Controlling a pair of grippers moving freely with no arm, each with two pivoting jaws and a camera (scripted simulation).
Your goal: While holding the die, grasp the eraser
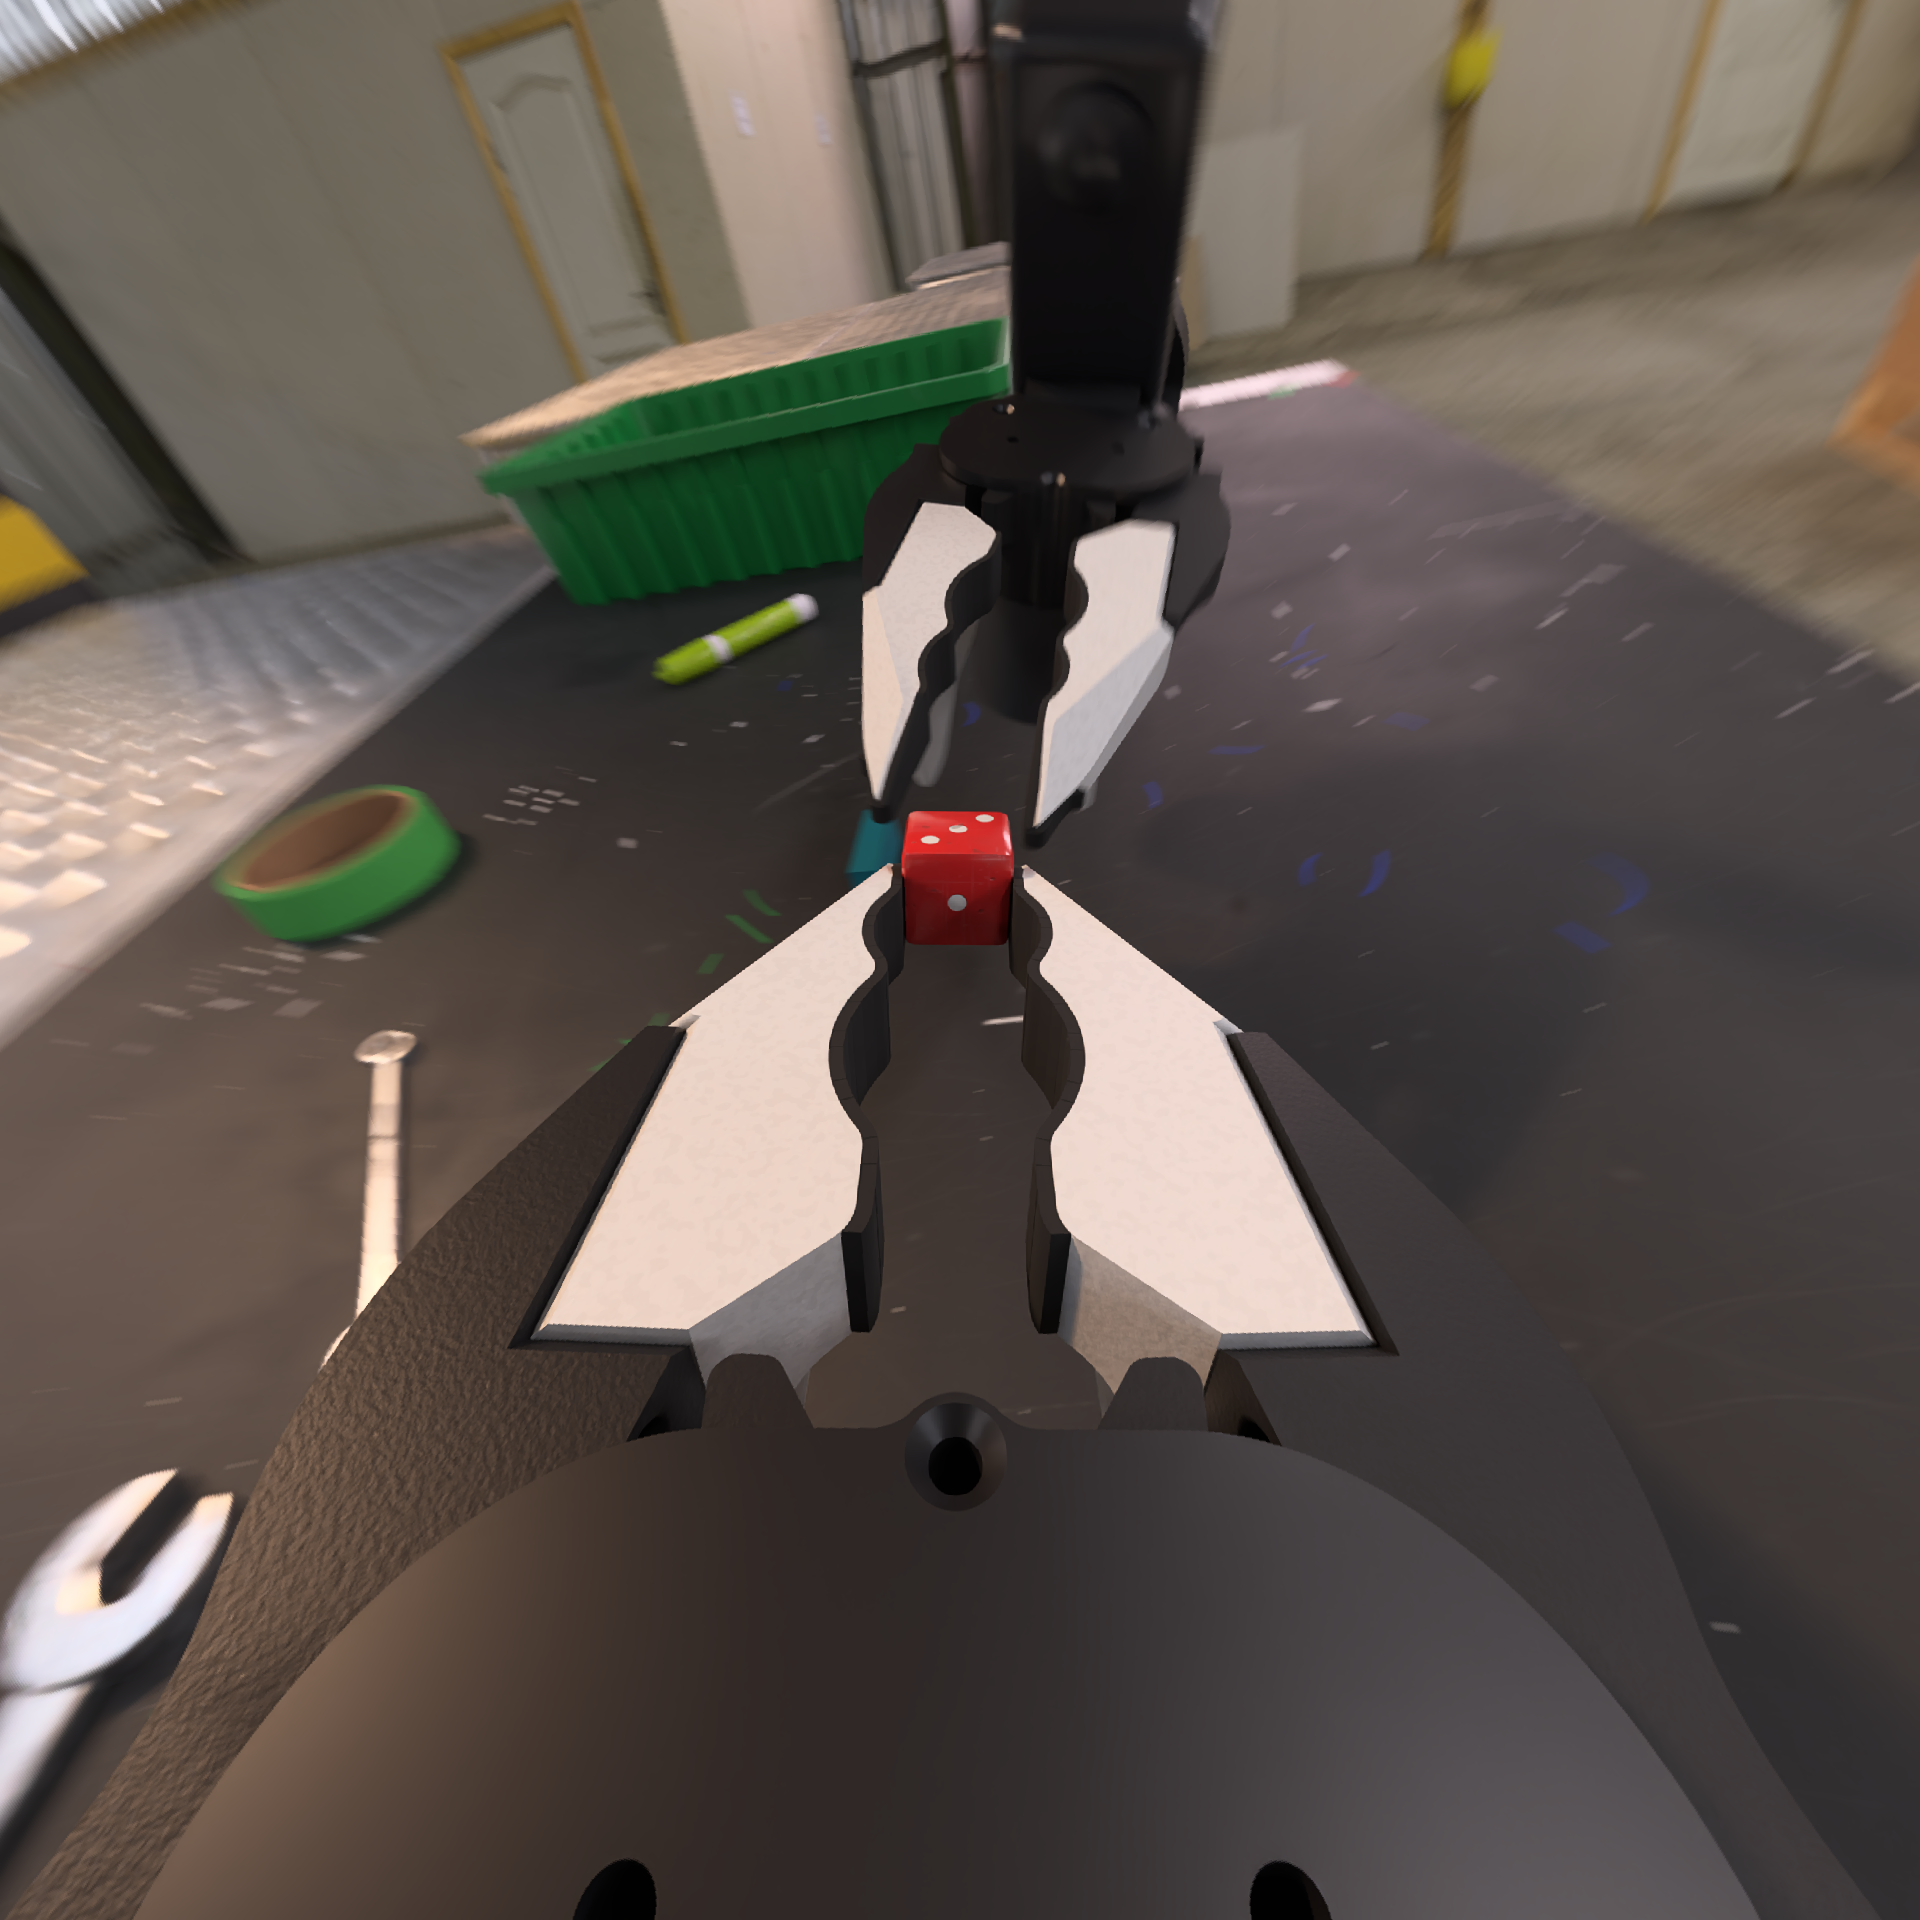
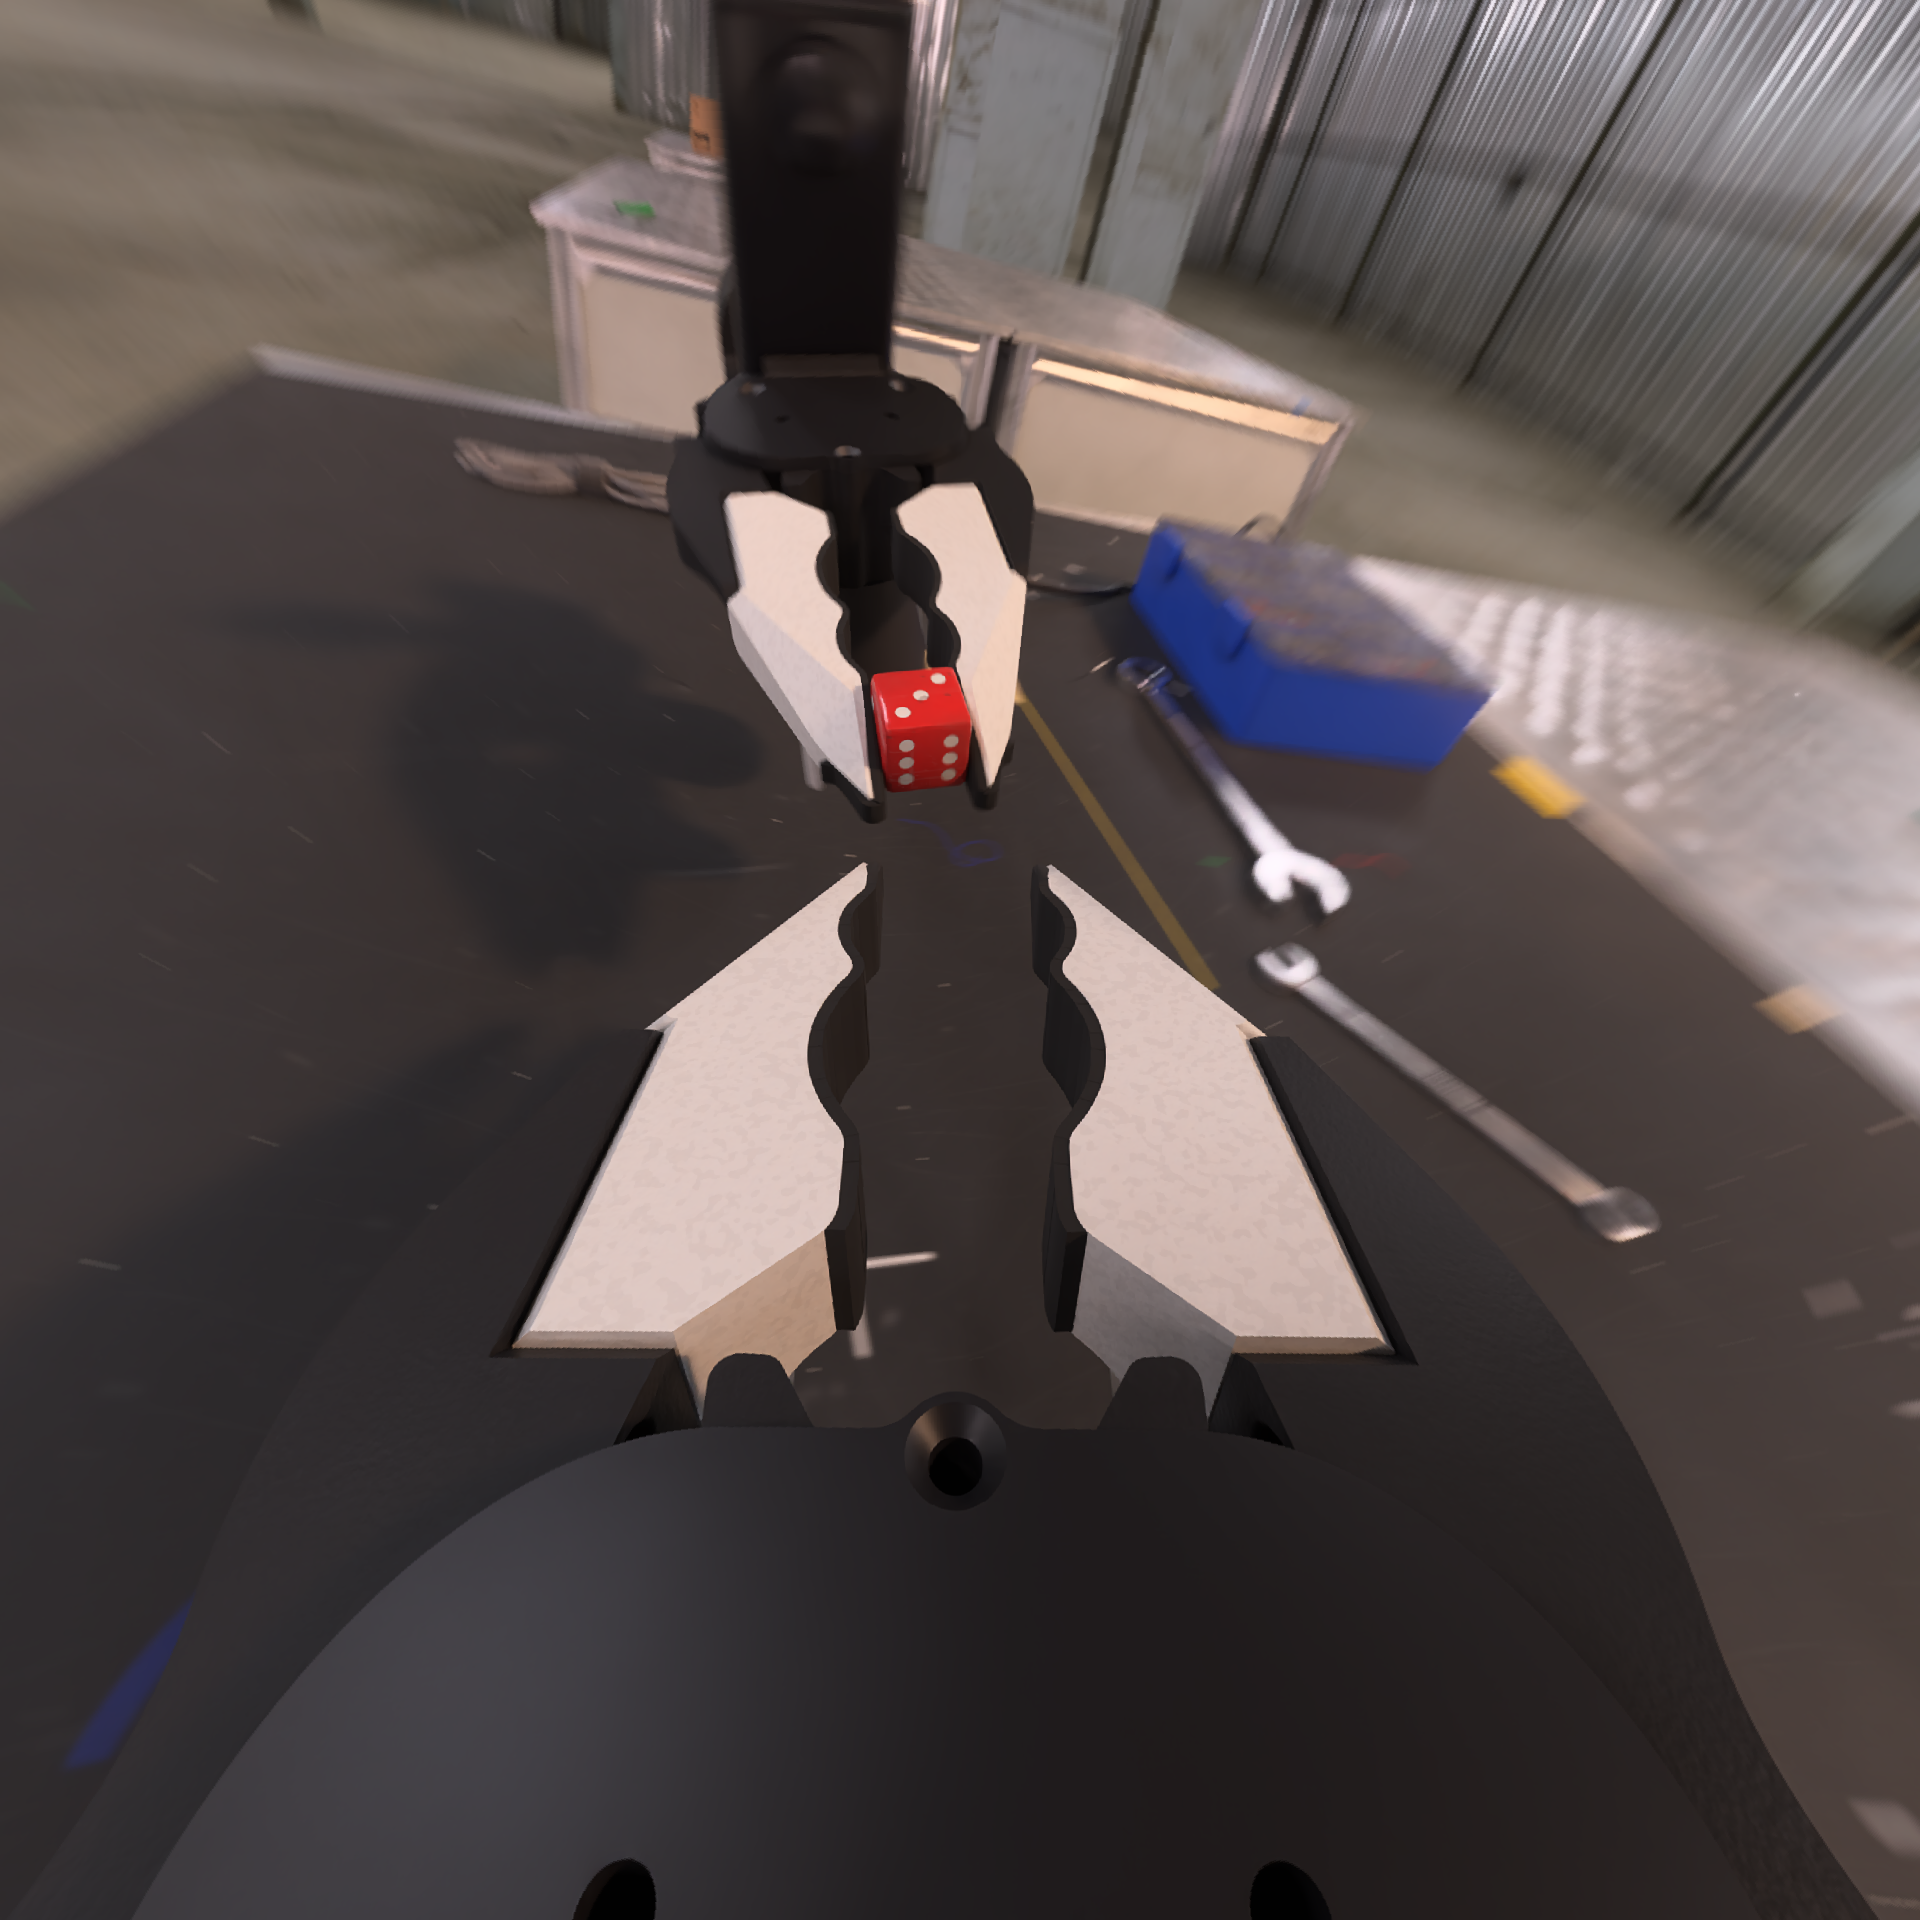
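My left gripper [image 1: 956, 875] is shut on a red die [image 1: 956, 878] at its fingertips, just above the dark table. In the right wrist view the left gripper [image 2: 920, 802] points down with the die [image 2: 920, 729] between its fingers. A small teal eraser [image 1: 862, 850] lies on the table just left of the die, mostly hidden behind it and my left fingertip. My right gripper [image 1: 961, 826] hangs open beyond the die, one fingertip right over the eraser; I cannot tell if they touch. In its own view the right gripper [image 2: 956, 873] is open and empty, and the eraser is not seen.
A green bin [image 1: 748, 468], a green marker [image 1: 738, 639] and a green tape roll [image 1: 338, 862] lie to the left. A wrench [image 1: 94, 1621] and a thin metal tool [image 1: 382, 1143] are near. A blue box [image 2: 1309, 644] and two wrenches [image 2: 1226, 790] [image 2: 1455, 1091] lie right.
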